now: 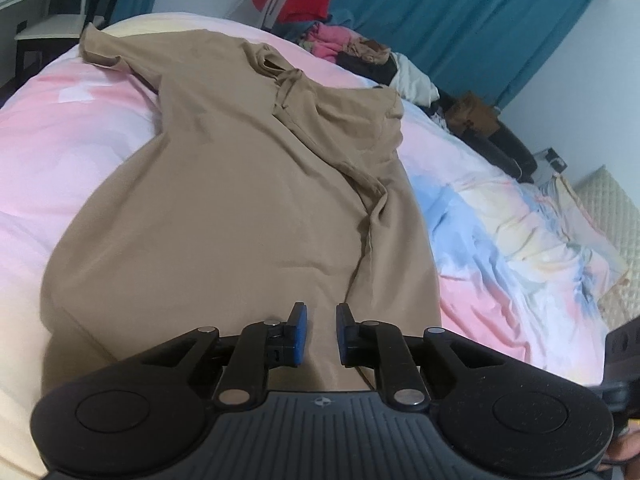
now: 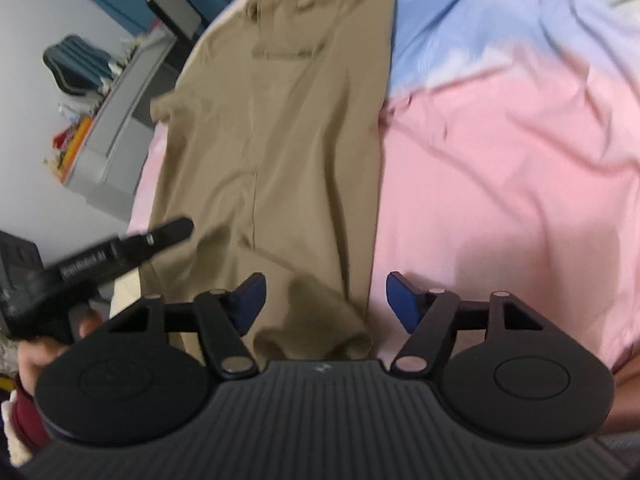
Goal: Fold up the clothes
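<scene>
- While a tan shirt [image 1: 240,184] lies spread lengthwise on a bed cover [image 1: 80,128] of pink, pale blue and cream, the left gripper [image 1: 321,332] hovers at its near hem.
- Its blue-padded fingers [image 1: 300,322] stand a narrow gap apart over the cloth; nothing is pinched between them.
- In the left wrist view the shirt's right side is folded in over the body, so one sleeve lies across the chest near the collar, while the other sleeve reaches out to the far left.
- A heap of clothes [image 1: 352,48], pink, black and white among them, sits at the far edge of the bed, before a teal curtain [image 1: 460,12].
- The right gripper [image 2: 326,302] has its jaws spread wide, one pad on each side of the shirt's near right corner [image 2: 320,320], which rises in a small rumpled fold between them.
- Whether either pad touches that fold cannot be told; the view is blurred.
- To the left in the right wrist view, the left gripper's black body shows, held by a hand [image 2: 36,356] with a dark red sleeve.
- A grey desk [image 2: 116,120] with small coloured things on it stands to the far left of the bed.
</scene>
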